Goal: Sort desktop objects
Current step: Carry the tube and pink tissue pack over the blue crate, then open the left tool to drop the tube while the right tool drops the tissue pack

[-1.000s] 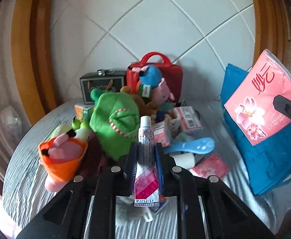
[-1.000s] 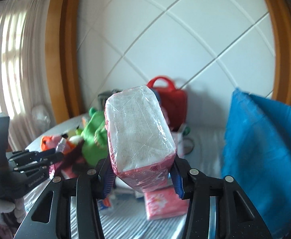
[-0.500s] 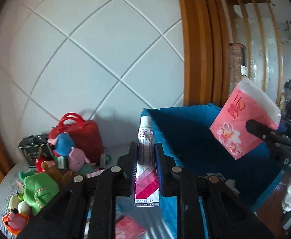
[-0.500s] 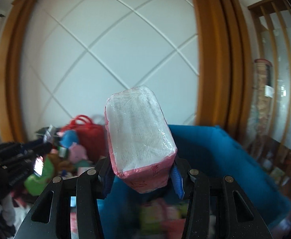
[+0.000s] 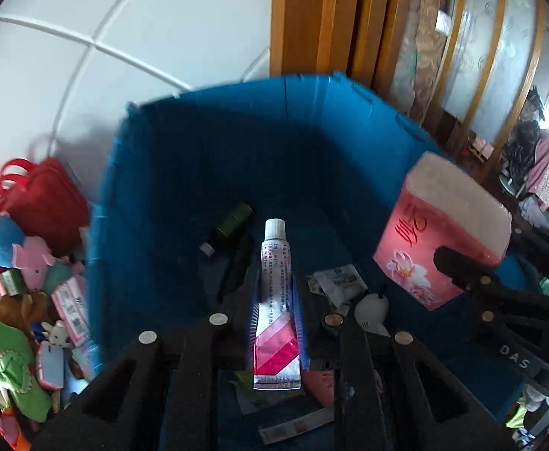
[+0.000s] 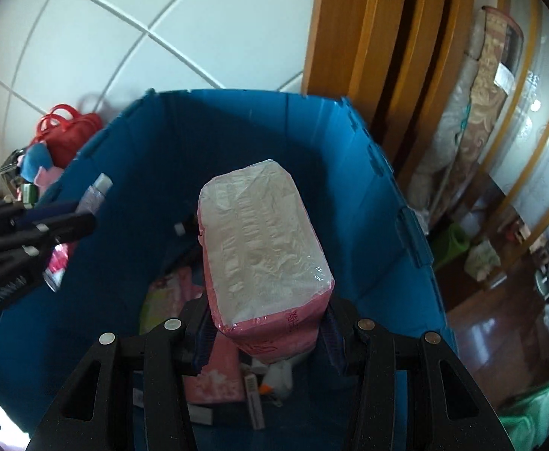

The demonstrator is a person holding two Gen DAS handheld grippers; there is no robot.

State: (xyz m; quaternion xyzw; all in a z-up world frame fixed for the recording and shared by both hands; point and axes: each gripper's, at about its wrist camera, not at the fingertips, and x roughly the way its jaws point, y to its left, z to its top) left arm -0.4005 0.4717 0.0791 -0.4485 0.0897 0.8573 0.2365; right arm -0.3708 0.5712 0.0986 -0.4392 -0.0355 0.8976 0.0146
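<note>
My left gripper (image 5: pixel 276 300) is shut on a white tube with pink stripes (image 5: pixel 276 300) and holds it over the open blue bin (image 5: pixel 206 158). My right gripper (image 6: pixel 266 323) is shut on a pink tissue pack (image 6: pixel 263 248) and holds it above the same blue bin (image 6: pixel 379 248). The tissue pack also shows in the left wrist view (image 5: pixel 443 233) at the right. The left gripper with the tube shows in the right wrist view (image 6: pixel 49 225) at the bin's left wall. Inside the bin lie a small dark bottle (image 5: pixel 233 221), pink packets (image 6: pixel 214 372) and a white toy (image 5: pixel 372 310).
A pile of plush toys (image 5: pixel 15 360) and a red case (image 5: pixel 45 195) lie on the table left of the bin. A white tiled wall (image 6: pixel 161 26) and a wooden frame (image 6: pixel 349 37) stand behind the bin. Floor clutter lies at the right.
Both grippers have swung right from the toy pile to above the blue bin and now look down into it. Each still holds its object.
</note>
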